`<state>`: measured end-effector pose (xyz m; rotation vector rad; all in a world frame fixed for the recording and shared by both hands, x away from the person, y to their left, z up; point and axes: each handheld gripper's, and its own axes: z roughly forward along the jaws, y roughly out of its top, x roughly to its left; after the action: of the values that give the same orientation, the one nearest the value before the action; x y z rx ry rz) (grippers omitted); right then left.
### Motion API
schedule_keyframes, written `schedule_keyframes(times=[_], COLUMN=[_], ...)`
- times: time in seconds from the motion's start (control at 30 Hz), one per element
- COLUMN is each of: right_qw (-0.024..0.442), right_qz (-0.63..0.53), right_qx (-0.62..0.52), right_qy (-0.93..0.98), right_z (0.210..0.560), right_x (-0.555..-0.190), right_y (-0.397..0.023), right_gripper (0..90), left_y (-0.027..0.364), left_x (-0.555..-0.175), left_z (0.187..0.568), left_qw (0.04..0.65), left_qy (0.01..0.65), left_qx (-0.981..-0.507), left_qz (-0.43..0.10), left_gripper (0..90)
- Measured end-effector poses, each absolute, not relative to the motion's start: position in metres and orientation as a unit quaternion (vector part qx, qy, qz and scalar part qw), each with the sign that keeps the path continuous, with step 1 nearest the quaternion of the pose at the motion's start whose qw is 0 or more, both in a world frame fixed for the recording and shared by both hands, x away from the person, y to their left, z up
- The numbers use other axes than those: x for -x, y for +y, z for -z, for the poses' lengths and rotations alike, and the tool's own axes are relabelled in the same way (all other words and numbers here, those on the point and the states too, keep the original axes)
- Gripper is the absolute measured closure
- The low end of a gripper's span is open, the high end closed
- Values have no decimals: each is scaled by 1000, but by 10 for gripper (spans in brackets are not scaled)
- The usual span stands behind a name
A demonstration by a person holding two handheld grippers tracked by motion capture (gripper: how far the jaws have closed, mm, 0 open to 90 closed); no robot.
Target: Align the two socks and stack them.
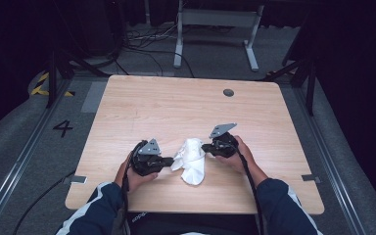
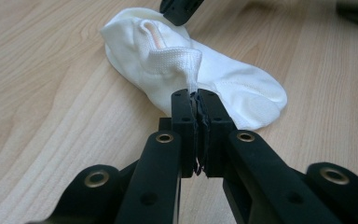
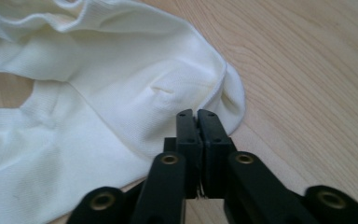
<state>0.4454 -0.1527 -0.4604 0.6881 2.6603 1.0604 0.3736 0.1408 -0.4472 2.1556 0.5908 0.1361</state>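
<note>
A white sock [image 1: 191, 159] lies crumpled on the wooden table [image 1: 176, 107], between the two hand-held grippers. My left gripper [image 1: 170, 160] comes from the left and is shut on the sock's ribbed cuff [image 2: 186, 60], which is pulled up into its tips [image 2: 196, 95]. The sock's foot [image 2: 242, 88] stretches away flat behind it. My right gripper [image 1: 204, 147] comes from the right, its jaws shut [image 3: 196, 114] and their tips lying over the sock's edge [image 3: 98, 93]. I cannot tell whether fabric is pinched there. Its black tip [image 2: 182, 9] meets the sock's far side.
A round cable hole [image 1: 228, 92] sits near the table's far right corner. Beyond the table stand a white desk frame [image 1: 215, 19] and loose cables on the grey floor. A "4" [image 1: 62, 128] is marked on the floor at left. Bare wood surrounds the sock.
</note>
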Motion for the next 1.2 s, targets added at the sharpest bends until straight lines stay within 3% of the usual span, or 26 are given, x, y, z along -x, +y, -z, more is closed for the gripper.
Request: schedule_keyframes(times=[0.37,0.6,0.67,0.73,0.9,0.97,1.2], right_qw=[142,137,136,143,138,131,101], right_qz=[-365,-338,-334,-330,-342,-352,-371], right_qx=[-244,-242,-241,-242,-229,-226,-188], right_qy=[887,899,901,901,901,899,904], right_z=[421,428,432,436,438,437,441], right_x=[-459,-472,-474,-475,-466,-461,-427], right_y=[-157,-141,-136,-131,-127,-130,-145], right_gripper=[900,900,900,809,721,667,653], left_y=[133,104,95,90,99,104,110], left_x=[-357,-340,-337,-335,-338,-340,-348], left_z=[429,441,445,447,443,439,432], left_qw=[484,462,456,443,447,435,426], left_qy=[219,182,174,174,183,186,195], left_qx=[-847,-868,-873,-879,-876,-880,-880], left_qz=[-35,-1,6,2,-13,-42,-79], left_gripper=[873,864,834,756,669,613,511])
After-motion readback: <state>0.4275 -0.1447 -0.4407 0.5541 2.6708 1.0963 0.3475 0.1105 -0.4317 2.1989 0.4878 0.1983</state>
